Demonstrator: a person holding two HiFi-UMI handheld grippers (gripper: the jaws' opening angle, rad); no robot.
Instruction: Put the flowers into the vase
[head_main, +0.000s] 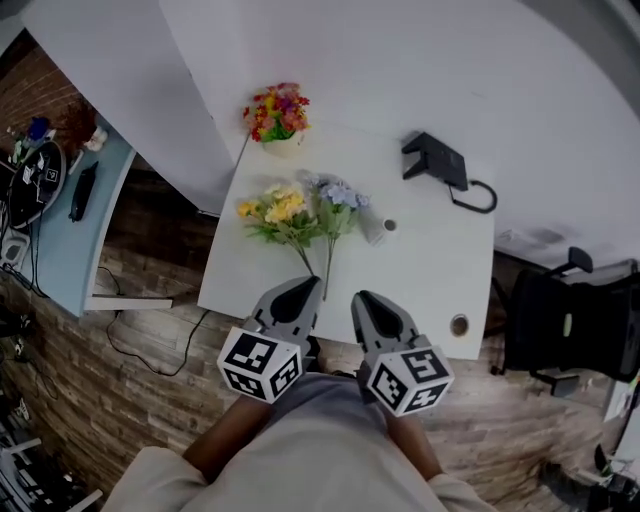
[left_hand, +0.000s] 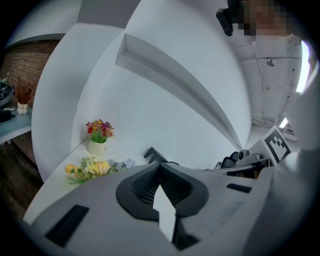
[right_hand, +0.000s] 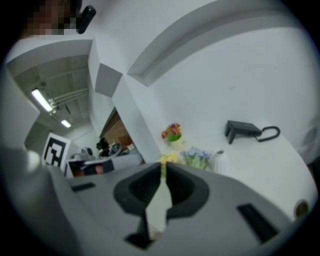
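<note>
The task is at its opening approach: no flower is picked up yet. The small white ribbed vase (head_main: 375, 230) sits near the middle of the white desk (head_main: 430, 280), seemingly upright with its mouth open. Just left of the vase lies the pale blue artificial flower bunch (head_main: 337, 197). Left of that lies the yellow artificial flower bunch (head_main: 277, 208), and both sets of stems point towards the person. Beyond the vase, at the desk's far edge, stands a little pot of red and yellow flowers (head_main: 277, 115).

The left gripper (head_main: 300, 292) and the right gripper (head_main: 372, 304) hover on the near side of the vase, each with jaws together and nothing between them.

Next, I judge, one gripper must open, pinch a thin stem low down, then lift and guide it into the vase's narrow mouth.
</note>
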